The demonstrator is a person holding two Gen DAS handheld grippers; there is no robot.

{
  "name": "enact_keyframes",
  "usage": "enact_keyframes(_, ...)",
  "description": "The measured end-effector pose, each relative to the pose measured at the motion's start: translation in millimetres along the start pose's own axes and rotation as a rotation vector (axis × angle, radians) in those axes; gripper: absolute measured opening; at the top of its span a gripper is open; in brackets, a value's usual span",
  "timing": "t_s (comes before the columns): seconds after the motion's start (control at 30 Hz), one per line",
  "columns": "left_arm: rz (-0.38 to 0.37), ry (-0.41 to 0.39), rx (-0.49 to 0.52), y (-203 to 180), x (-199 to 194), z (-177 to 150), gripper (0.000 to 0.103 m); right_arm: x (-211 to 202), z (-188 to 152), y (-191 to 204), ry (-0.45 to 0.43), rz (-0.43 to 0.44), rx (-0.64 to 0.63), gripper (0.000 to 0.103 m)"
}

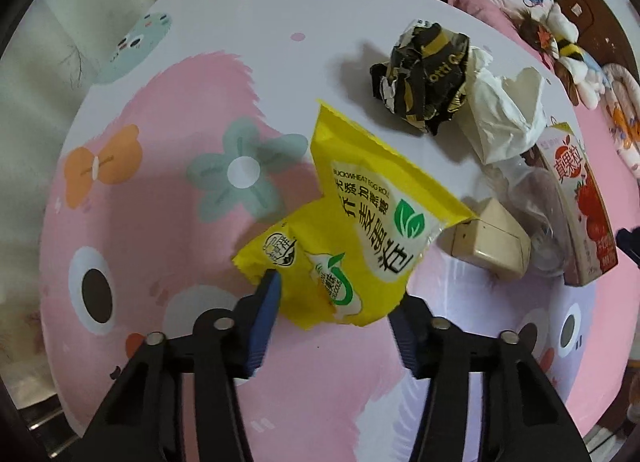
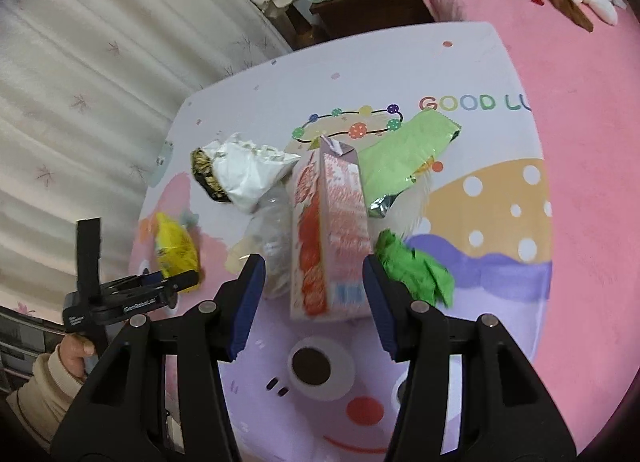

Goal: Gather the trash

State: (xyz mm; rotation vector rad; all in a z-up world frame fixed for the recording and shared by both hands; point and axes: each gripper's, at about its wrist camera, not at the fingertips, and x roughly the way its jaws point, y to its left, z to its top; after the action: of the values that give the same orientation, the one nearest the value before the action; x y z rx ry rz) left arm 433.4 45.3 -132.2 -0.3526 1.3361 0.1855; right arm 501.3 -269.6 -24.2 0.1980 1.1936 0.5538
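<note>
A yellow snack bag (image 1: pixel 360 222) stands between the blue pads of my left gripper (image 1: pixel 336 302). Both pads press its crumpled lower edges, so the gripper is shut on it. The right wrist view shows that gripper (image 2: pixel 168 282) with the bag (image 2: pixel 176 246) at the table's left. My right gripper (image 2: pixel 314 290) is open around a pink juice carton (image 2: pixel 328 230). The carton is blurred, and there is a gap on its left side. A black-gold wrapper (image 1: pixel 424 78), a white tissue (image 1: pixel 504 118), a beige box (image 1: pixel 492 246) and a clear bottle (image 2: pixel 272 230) lie close by.
A light green bag (image 2: pixel 404 154) and a crumpled green paper (image 2: pixel 416 266) lie right of the carton on the cartoon tablecloth (image 2: pixel 480 262). A pink bed (image 2: pixel 580 102) with plush toys (image 1: pixel 560 42) runs along the right. A curtain (image 2: pixel 80 82) hangs at the left. A hand (image 2: pixel 76 354) holds the left gripper.
</note>
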Motion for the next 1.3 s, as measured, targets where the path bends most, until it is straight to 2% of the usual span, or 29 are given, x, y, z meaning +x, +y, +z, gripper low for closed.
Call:
enact_keyframes(0.03,-0.002,0.003,-0.003,0.7,2.6,0.9,0.041,7.2,5.3,-2.8,0.013,0.002,-0.002,0.049)
enact_keyframes(0.2,0.005,0.006,-0.018,0.7,14.6,1.9,0.023,33.2,19.6,-12.1,0.058,-0.004,0.003,0.049)
enact_keyframes(0.33,-0.013,-0.012,-0.031,-2.1,13.3,-4.2,0.003,49.4,23.0,-17.0,0.092,-0.002,0.01,0.049)
enact_keyframes(0.5,-0.009,-0.044,-0.012,-14.2,6.0,-11.7,0.001,59.4,20.5,-17.1,0.107,0.02,0.015,0.044)
enact_keyframes(0.7,-0.023,-0.074,-0.001,-34.3,-7.5,-23.2,0.0,55.9,15.4,-9.2,0.074,0.013,-0.018,0.041)
enact_keyframes(1.03,-0.023,-0.091,0.053,-57.5,-25.5,-37.7,0.0,27.9,1.0,-0.7,0.027,0.049,-0.019,0.04)
enact_keyframes(1.3,-0.05,-0.1,0.092,-53.1,-31.7,-59.8,0.0,-3.8,-18.2,15.5,0.007,0.112,-0.037,0.04)
